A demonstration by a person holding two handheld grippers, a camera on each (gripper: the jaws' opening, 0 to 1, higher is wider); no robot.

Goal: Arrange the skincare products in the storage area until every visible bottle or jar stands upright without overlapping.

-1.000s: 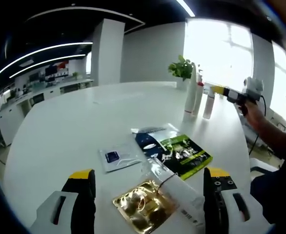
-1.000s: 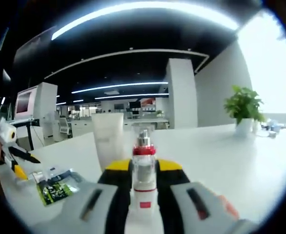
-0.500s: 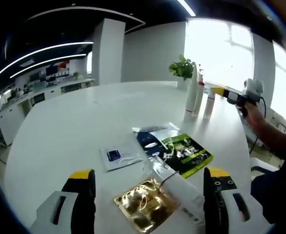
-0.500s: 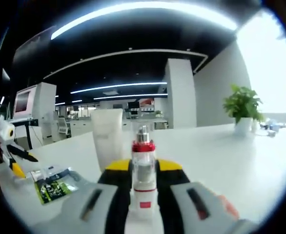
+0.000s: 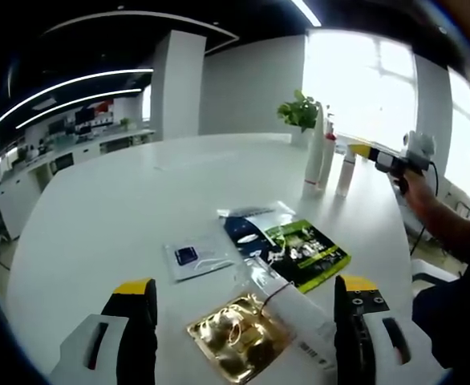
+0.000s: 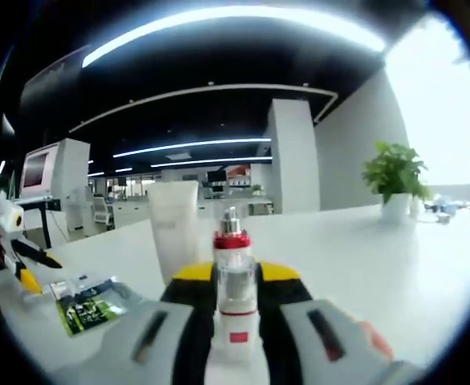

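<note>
The small clear bottle with a red collar and a metal pump top (image 6: 236, 273) stands upright between the yellow-and-black jaws of the right gripper (image 6: 235, 305), which are pressed against its lower body, so this gripper is pinching the bottle. I judge the bottle as light but stiff, with a smooth wall that can slip, and perhaps of glass, so it may break if it falls; the lower body is the better place to hold it, not the thin pump. Just behind it stands a tall white tube (image 6: 176, 228) on the white table (image 6: 395, 257). In the left gripper view, the same group of bottles (image 5: 327, 160) stands far across the table, near a green potted plant (image 5: 299, 112), with the right gripper beside it. The left gripper (image 5: 243, 337) has its jaws spread wide and holds nothing; between them lie a shiny gold foil sachet (image 5: 235, 341) and a clear flat packet (image 5: 295, 309). Beyond lie a green-and-black packet (image 5: 307, 253) and a small clear sachet with a blue label (image 5: 191, 258). These flat packets look soft and slippery.
</note>
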